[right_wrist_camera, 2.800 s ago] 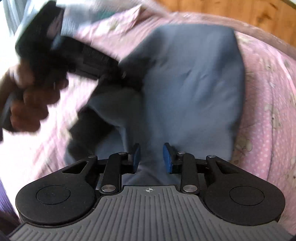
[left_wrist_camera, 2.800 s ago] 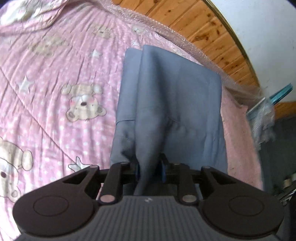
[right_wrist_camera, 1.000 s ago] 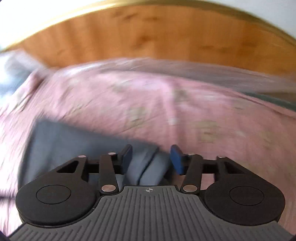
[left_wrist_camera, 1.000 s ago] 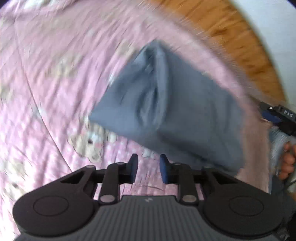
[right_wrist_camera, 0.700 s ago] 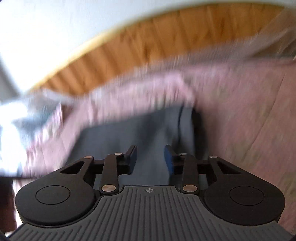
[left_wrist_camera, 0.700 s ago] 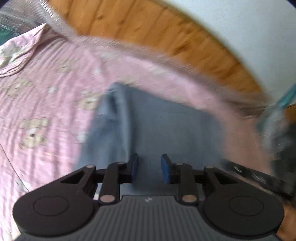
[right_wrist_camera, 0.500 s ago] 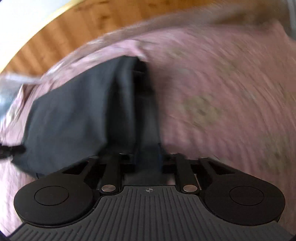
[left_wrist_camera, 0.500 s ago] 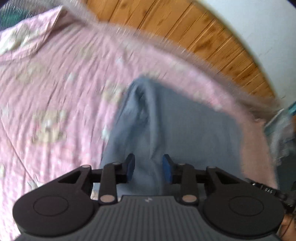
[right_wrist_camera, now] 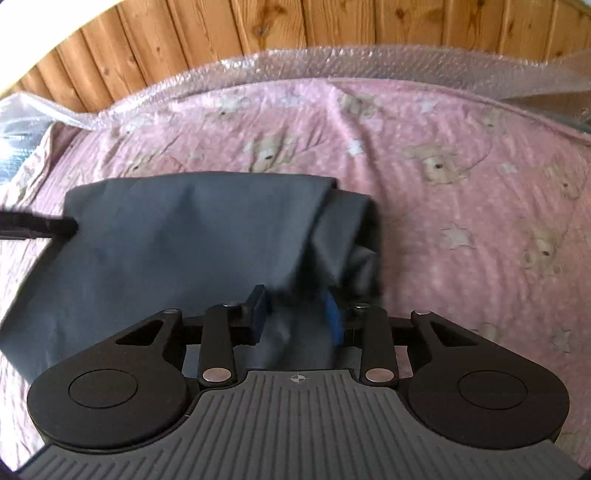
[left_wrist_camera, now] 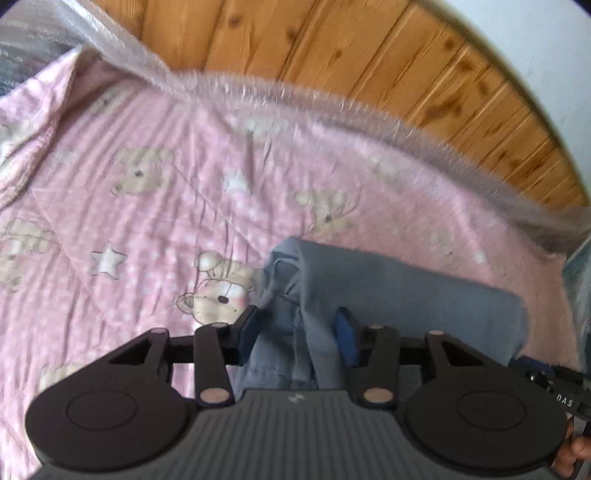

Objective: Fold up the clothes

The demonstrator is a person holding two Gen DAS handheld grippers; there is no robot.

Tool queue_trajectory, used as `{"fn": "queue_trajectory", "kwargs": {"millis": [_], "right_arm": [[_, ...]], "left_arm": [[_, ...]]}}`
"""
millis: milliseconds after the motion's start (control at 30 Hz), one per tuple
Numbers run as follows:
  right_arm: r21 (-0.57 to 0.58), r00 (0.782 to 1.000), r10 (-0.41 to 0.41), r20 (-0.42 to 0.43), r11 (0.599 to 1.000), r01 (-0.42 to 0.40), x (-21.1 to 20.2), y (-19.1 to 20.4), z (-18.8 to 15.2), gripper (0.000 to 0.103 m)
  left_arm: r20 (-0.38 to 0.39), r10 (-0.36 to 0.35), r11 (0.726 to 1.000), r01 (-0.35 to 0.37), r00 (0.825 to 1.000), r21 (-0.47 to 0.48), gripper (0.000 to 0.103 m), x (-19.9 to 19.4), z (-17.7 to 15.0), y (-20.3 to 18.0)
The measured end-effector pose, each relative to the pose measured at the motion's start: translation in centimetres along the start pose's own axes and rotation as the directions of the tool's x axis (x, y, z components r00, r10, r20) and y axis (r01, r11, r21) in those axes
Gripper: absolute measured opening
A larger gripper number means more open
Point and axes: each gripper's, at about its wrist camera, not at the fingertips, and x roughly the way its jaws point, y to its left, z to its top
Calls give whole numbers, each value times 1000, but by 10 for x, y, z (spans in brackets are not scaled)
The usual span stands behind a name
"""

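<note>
A folded grey-blue garment (left_wrist_camera: 406,295) lies on the pink bear-print bedspread (left_wrist_camera: 147,221). My left gripper (left_wrist_camera: 297,332) is open, its fingers straddling the layered left end of the garment. In the right wrist view the same garment (right_wrist_camera: 177,240) spreads to the left, and my right gripper (right_wrist_camera: 295,314) is shut on a bunched fold at its right end. The left gripper's tip (right_wrist_camera: 37,225) shows at the garment's far left corner. The right gripper's body (left_wrist_camera: 554,387) and a hand (left_wrist_camera: 576,454) sit at the lower right of the left wrist view.
Bubble wrap (right_wrist_camera: 369,62) runs along the far edge of the bed, against a wooden panel wall (right_wrist_camera: 332,22). The bedspread (right_wrist_camera: 461,184) stretches bare to the right of the garment. Crumpled bedding rises at the far left (left_wrist_camera: 22,110).
The left gripper let go of the garment it held 2.8 s ago. Both grippers swung around the garment; the right closed on its end, and the left's fingers have widened over the last half second.
</note>
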Motion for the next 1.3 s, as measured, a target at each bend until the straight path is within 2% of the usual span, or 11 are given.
{"fn": "queue_trajectory", "kwargs": {"millis": [100,200,300,433,667,733,800,1000,1100,1233,1300], "right_arm": [[26,997,16,78,999,-18,-39,-1,-16,37],[-3,988,133,79,991,-133,-53,15,-37,33],[68,998,62,-20,996,-61,-27,0,-70,34],[489,989,64,133,863,-122,-72,-60,-104,53],[590,950,250,185,745,-311,-41,-70,-129,65],[566,954,246,173,768,-301,-42,-65,-121,54],[529,960,231,159,801,-280,-44,-60,-112,12],[264,997,48,63,962,-63,-60,-53,-89,2],[161,1000,7,11,987,-9,-49,-49,-94,3],[86,984,-56,169,995,42,-102,-22,-92,5],[-6,984,39,176,999,-38,-103,3,-94,7]], "left_arm": [[12,-166,985,166,986,41,49,-35,-29,-12],[-37,39,995,-35,999,89,53,-12,-55,-11],[-17,20,1000,-20,1000,-4,51,-24,-68,10],[38,49,996,-46,998,-74,73,-57,-80,27],[-36,78,992,-81,996,-98,69,-28,-91,26],[-31,93,993,-95,995,-71,65,-28,-93,15],[-24,95,994,-97,995,-59,58,-29,-94,7],[-25,130,991,-131,991,-20,64,-28,-105,3],[-24,168,986,-168,986,-8,66,-30,-110,6],[-26,218,976,-218,976,5,64,-34,-114,7],[-27,243,970,-243,970,12,66,-36,-117,8]]}}
